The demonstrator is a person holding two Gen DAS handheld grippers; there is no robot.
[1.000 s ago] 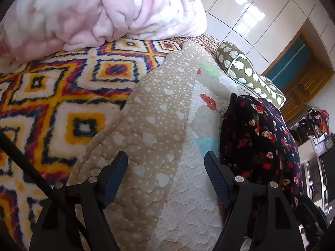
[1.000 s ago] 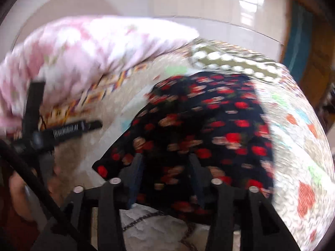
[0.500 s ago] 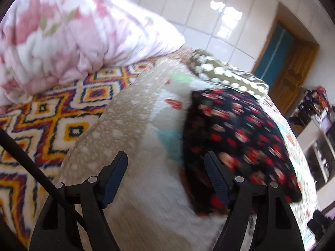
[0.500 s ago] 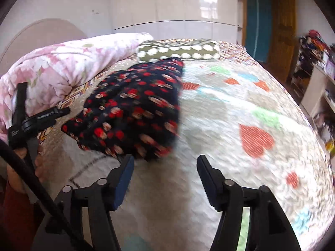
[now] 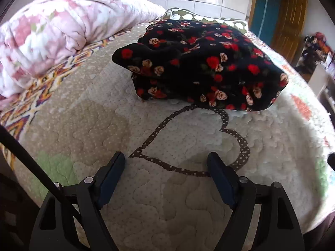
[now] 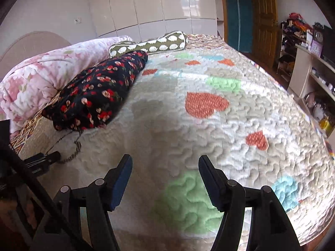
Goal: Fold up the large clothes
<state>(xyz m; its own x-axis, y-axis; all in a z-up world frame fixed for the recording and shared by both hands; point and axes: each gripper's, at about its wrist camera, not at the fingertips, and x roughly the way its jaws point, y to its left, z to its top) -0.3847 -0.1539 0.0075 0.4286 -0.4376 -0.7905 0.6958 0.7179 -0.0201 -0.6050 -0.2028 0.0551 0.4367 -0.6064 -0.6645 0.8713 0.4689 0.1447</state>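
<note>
A folded black garment [image 5: 201,67] with red and cream roses lies in a thick bundle on the quilted bedspread [image 5: 104,129]. In the right wrist view the same garment [image 6: 98,92] sits at the left, beside the pink duvet. My left gripper [image 5: 165,165] hovers over the quilt well in front of the garment; its jaws are opening and nothing is between them. My right gripper [image 6: 165,167] is open over bare quilt, far to the right of the garment, with nothing between its fingers. The left gripper's tip [image 6: 45,160] shows at the left edge of the right wrist view.
A rolled pink floral duvet [image 5: 62,29] lies along the left on a zigzag-patterned blanket [image 5: 31,96]. A green spotted bolster [image 6: 148,44] rests at the far end. Shelves and a cluttered desk [image 6: 314,67] stand right of the bed, a wooden door [image 6: 263,18] behind.
Both grippers have drawn back from the black garment, which now lies free on the quilt. The right gripper let go of it and swung right; the left jaws stand wider.
</note>
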